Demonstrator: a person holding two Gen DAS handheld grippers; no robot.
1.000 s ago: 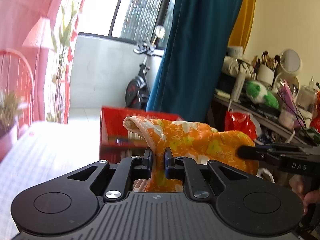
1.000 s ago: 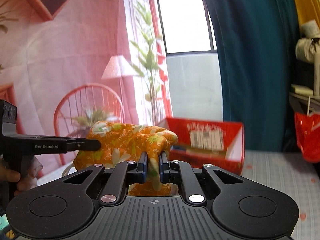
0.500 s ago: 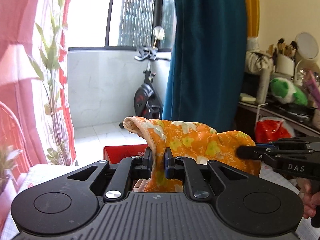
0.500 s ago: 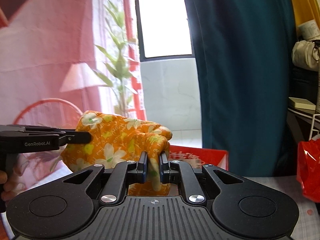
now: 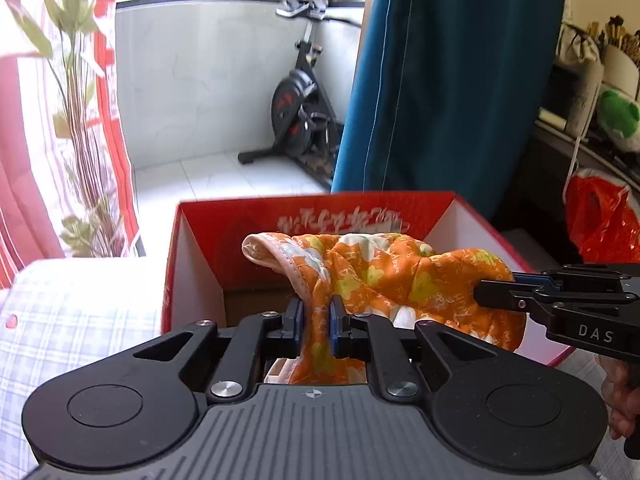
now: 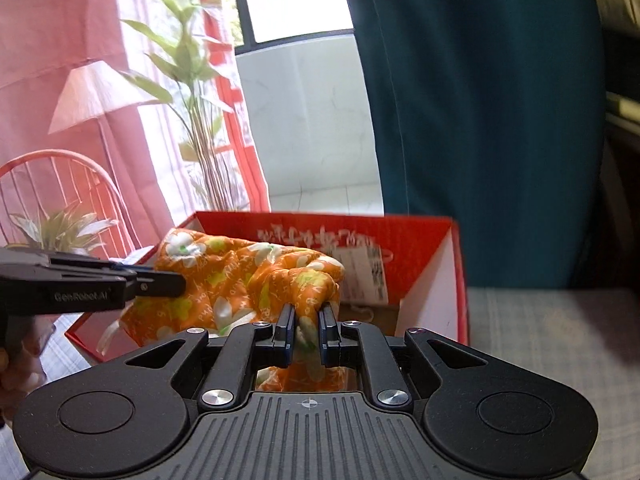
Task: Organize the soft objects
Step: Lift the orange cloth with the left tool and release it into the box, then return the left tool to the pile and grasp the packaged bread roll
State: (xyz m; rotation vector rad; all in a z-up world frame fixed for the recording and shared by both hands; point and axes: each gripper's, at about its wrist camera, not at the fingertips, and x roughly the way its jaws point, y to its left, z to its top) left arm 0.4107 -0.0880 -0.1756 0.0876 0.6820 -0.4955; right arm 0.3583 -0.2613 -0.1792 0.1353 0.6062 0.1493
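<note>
Left wrist view: left gripper (image 5: 316,318) pinched on a fold of the orange floral cloth (image 5: 400,276), held up over the open red box (image 5: 192,248). Right gripper (image 5: 496,292) entering from the right, tip against the cloth's far side (grip there not readable from this side). Exercise bike (image 5: 300,116) and blue curtain (image 5: 448,80) behind; box floor partly visible beneath the cloth.

Right wrist view: right gripper (image 6: 306,330) clamped on another bunch of cloth (image 6: 248,280), left gripper (image 6: 160,284) coming in from the left. Shown only here: a label on the box's (image 6: 456,280) inner back wall, and a checked surface (image 6: 540,320) beside the box.

Likely trouble: uneven release, leaving a hem draped over the box wall; or cloth snagging on a pad and lifting back out.
</note>
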